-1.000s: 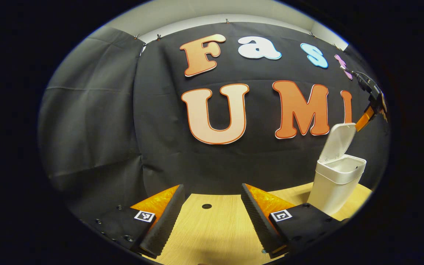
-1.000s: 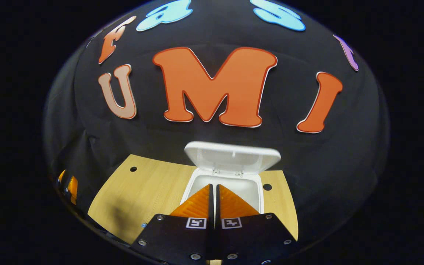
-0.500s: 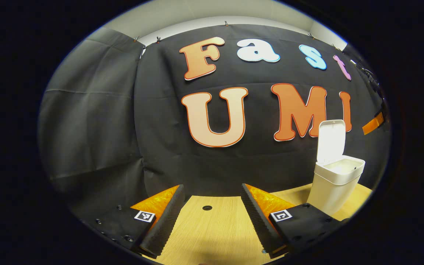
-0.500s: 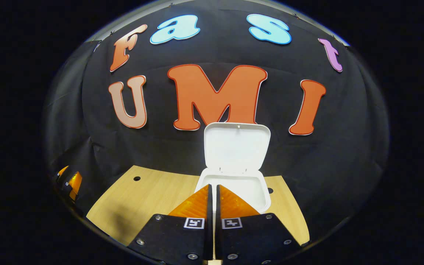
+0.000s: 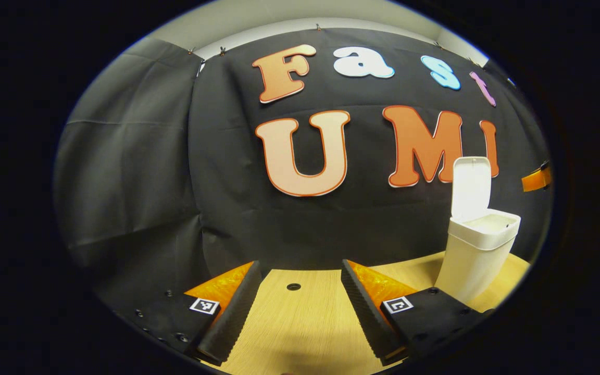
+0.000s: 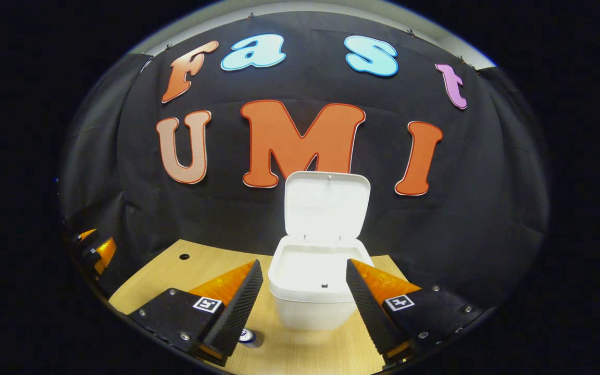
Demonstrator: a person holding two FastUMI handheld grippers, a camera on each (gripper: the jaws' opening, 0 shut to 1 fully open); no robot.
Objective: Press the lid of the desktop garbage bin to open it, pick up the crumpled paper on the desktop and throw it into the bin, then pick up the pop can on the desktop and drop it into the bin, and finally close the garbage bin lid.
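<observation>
The white garbage bin (image 6: pixel 313 291) stands on the wooden desktop (image 6: pixel 175 276) with its lid (image 6: pixel 326 205) swung fully upright. My right gripper (image 6: pixel 304 268) is open, its fingers framing the bin's open mouth from the near side, apart from it. A small piece of the pop can (image 6: pixel 248 336) peeks out behind the left fingertip. In the left gripper view the bin (image 5: pixel 474 255) stands at the far right with its lid (image 5: pixel 471 187) raised. My left gripper (image 5: pixel 300 268) is open above bare desktop (image 5: pixel 300 328) with nothing between its fingers. The right gripper (image 5: pixel 537 179) shows at the right edge.
A round hole (image 5: pixel 294 287) sits in the desktop near the black cloth wall. Another hole (image 6: pixel 184 257) lies left of the bin. The left gripper (image 6: pixel 97 250) shows at the left edge of the right gripper view. The cloth wall stands close behind the bin.
The lid went from half-raised to fully upright. My right gripper drew back from above the bin and went from shut to open. The left gripper stayed nearly still.
</observation>
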